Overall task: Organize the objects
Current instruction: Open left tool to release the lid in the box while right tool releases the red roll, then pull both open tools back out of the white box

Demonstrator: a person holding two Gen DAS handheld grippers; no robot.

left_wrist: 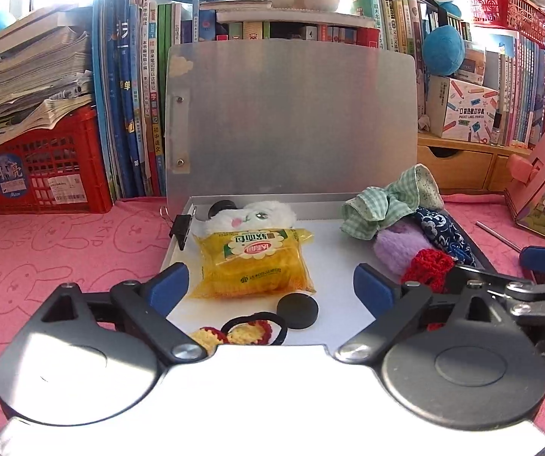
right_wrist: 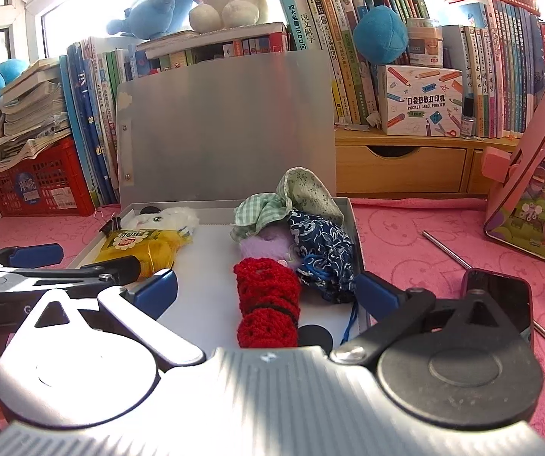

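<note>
A flat metal box point(left_wrist: 181, 245) lies open on the pink cloth, its lid point(left_wrist: 291, 114) standing upright behind. Inside it are a yellow snack packet point(left_wrist: 253, 262), a white plush toy point(left_wrist: 251, 216), a black disc point(left_wrist: 297, 310), a yellow and red crochet hair tie point(left_wrist: 242, 332), a green checked cloth point(left_wrist: 382, 205), a purple fluffy piece point(left_wrist: 399, 245), a blue patterned pouch point(right_wrist: 323, 254) and a red crochet piece point(right_wrist: 266, 300). My left gripper point(left_wrist: 272, 288) is open above the packet, not touching it. My right gripper point(right_wrist: 266, 292) is open over the red crochet piece, pads apart from it.
A binder clip point(left_wrist: 181, 228) sits on the box's left wall. A phone point(right_wrist: 500, 304) and a metal rod point(right_wrist: 447, 249) lie on the cloth to the right, near a pink picture box point(right_wrist: 534, 205). Red crate point(left_wrist: 37, 167), books and plush toys line the back.
</note>
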